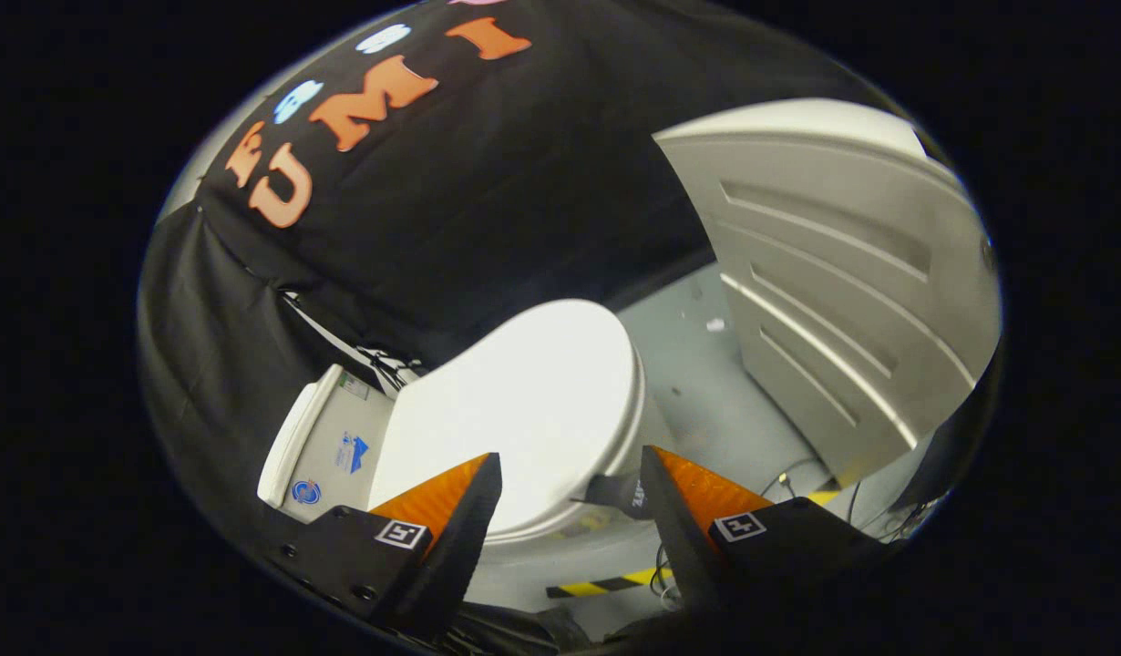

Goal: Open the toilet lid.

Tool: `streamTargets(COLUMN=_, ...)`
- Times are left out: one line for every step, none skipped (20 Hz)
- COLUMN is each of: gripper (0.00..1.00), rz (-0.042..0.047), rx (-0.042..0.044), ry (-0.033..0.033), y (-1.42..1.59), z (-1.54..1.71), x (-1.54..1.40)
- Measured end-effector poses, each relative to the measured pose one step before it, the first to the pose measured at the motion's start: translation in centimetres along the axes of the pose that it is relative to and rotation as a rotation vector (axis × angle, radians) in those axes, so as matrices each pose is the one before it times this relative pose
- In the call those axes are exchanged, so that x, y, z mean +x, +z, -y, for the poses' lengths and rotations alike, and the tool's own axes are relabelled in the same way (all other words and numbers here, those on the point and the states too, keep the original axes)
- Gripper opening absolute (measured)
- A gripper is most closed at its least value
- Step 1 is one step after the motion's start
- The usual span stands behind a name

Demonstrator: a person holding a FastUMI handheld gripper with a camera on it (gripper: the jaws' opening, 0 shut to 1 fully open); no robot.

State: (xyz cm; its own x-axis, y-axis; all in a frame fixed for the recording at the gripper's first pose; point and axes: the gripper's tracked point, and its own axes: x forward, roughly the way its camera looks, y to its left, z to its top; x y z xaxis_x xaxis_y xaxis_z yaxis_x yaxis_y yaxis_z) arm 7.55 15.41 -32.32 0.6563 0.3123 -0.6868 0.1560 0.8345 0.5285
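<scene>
A white toilet stands just ahead of my fingers with its lid (pixel 515 410) lying down flat over the bowl. Its white tank (pixel 319 446) sits behind the lid, against the black cloth wall. My gripper (pixel 570 497) is open, its two fingertips spread wide in the air near the lid's front edge. Nothing is between them and neither finger touches the lid. A small dark tab (pixel 620 492) juts from the lid's rim close to the right finger (pixel 679 510).
A white panelled door (pixel 834 282) stands beyond the toilet on the right. Grey floor (pixel 706 383) lies between them. Yellow-black tape (pixel 606 583) and loose cables (pixel 797 478) lie on the floor by the toilet's base.
</scene>
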Motion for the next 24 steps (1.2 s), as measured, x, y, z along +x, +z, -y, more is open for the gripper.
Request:
streamTargets(gripper=0.99, rz=-0.03219, rx=0.06566, ry=0.01637, y=-0.248, z=0.262, x=0.326)
streamTargets(gripper=0.99, rz=-0.01679, rx=0.05431, ry=-0.00308, y=0.008, z=0.438, x=0.117)
streamTargets(gripper=0.99, rz=-0.00788, rx=0.04715, ry=0.00183, y=-0.030, z=0.389, x=0.299)
streamTargets(gripper=0.99, rz=0.00570, rx=0.04204, ry=0.02064, y=0.234, z=-0.065, x=0.220)
streamTargets(gripper=0.99, rz=0.00475, rx=0.03011, ry=0.01590, y=0.295, z=0.186, x=-0.063)
streamTargets(gripper=0.98, rz=0.00093, rx=0.02288, ry=0.00612, y=0.295, z=0.705, x=-0.337)
streamTargets(gripper=0.98, rz=0.00065, rx=0.02095, ry=0.00343, y=0.195, z=0.369, x=-0.217)
streamTargets(gripper=0.96, rz=0.00253, rx=0.01897, ry=0.00434, y=0.110, z=0.130, x=-0.132)
streamTargets(gripper=0.94, rz=0.01406, rx=0.01490, ry=0.00228, y=0.402, z=0.121, x=-0.159)
streamTargets(gripper=0.94, rz=0.00037, rx=0.01292, ry=-0.00062, y=0.144, z=0.259, x=0.066)
streamTargets(gripper=0.93, rz=-0.00676, rx=0.01215, ry=-0.00333, y=-0.059, z=0.244, x=0.043)
streamTargets(gripper=0.92, rz=0.00331, rx=0.00987, ry=0.00214, y=0.135, z=0.042, x=0.152)
streamTargets(gripper=0.91, rz=0.00136, rx=0.00775, ry=0.00418, y=0.261, z=-0.061, x=0.347)
streamTargets(gripper=0.90, rz=-0.00630, rx=0.00559, ry=-0.00485, y=0.039, z=0.139, x=0.317)
streamTargets(gripper=0.91, rz=-0.00237, rx=0.00598, ry=-0.00640, y=0.164, z=0.175, x=0.077)
streamTargets(gripper=0.88, rz=-0.00361, rx=0.00494, ry=0.00200, y=0.032, z=0.001, x=-0.052)
streamTargets(gripper=0.88, rz=0.00447, rx=0.00088, ry=0.00878, y=0.054, z=-0.186, x=-0.317)
streamTargets(gripper=0.87, rz=0.01267, rx=-0.00481, ry=-0.00110, y=0.189, z=0.073, x=-0.365)
streamTargets(gripper=0.87, rz=0.01677, rx=-0.00043, ry=-0.00237, y=0.242, z=0.303, x=-0.256)
streamTargets(gripper=0.88, rz=0.01589, rx=0.01069, ry=-0.02116, y=0.412, z=0.562, x=-0.297)
streamTargets(gripper=0.92, rz=-0.00383, rx=0.02398, ry=-0.00283, y=-0.666, z=0.061, x=0.579)
streamTargets(gripper=0.96, rz=-0.02989, rx=0.00404, ry=-0.00554, y=-0.066, z=0.330, x=-0.131)
streamTargets(gripper=0.96, rz=-0.03096, rx=0.01214, ry=-0.01587, y=-0.637, z=0.384, x=0.456)
streamTargets(gripper=0.96, rz=-0.02094, rx=0.01383, ry=0.01191, y=-0.234, z=-0.021, x=0.683)
